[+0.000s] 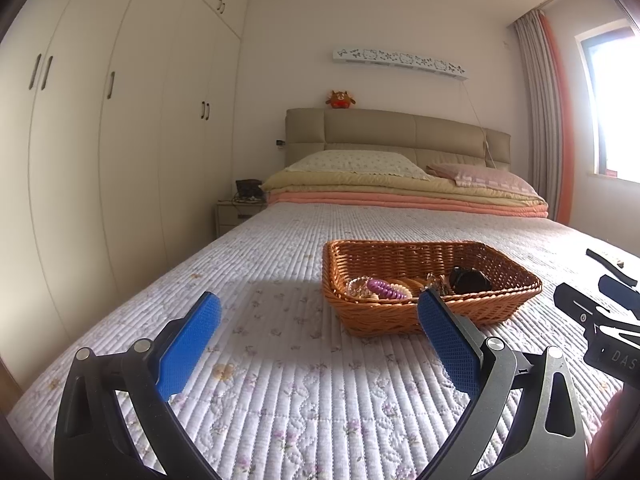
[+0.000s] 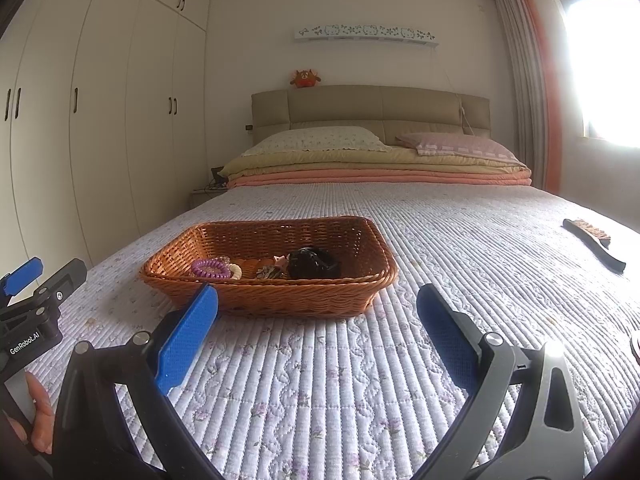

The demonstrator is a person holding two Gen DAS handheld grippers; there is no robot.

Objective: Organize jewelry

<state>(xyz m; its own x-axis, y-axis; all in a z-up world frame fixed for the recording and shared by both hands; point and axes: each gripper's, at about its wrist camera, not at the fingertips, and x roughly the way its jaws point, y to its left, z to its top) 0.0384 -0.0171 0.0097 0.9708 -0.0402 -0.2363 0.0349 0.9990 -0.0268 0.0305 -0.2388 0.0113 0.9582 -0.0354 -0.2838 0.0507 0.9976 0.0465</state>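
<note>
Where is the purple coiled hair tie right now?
The purple hair tie lies inside the wicker basket on the bed, toward the basket's left end in both views, beside a cream hair tie.

Left of me: white wardrobe (image 1: 120, 128) lines the wall.
Ahead: I see a bed (image 2: 400, 216) with tan headboard (image 2: 372, 106), two pillows.
Right: striped curtain (image 1: 544, 120), bright window (image 2: 600, 60).

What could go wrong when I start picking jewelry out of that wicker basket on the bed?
The purple coil tie, cream piece and small metal bits lie bunched together, so a grasp may drag neighbours along. The wicker basket sits on a soft quilt and could slide or tip if a finger catches its rim.
</note>
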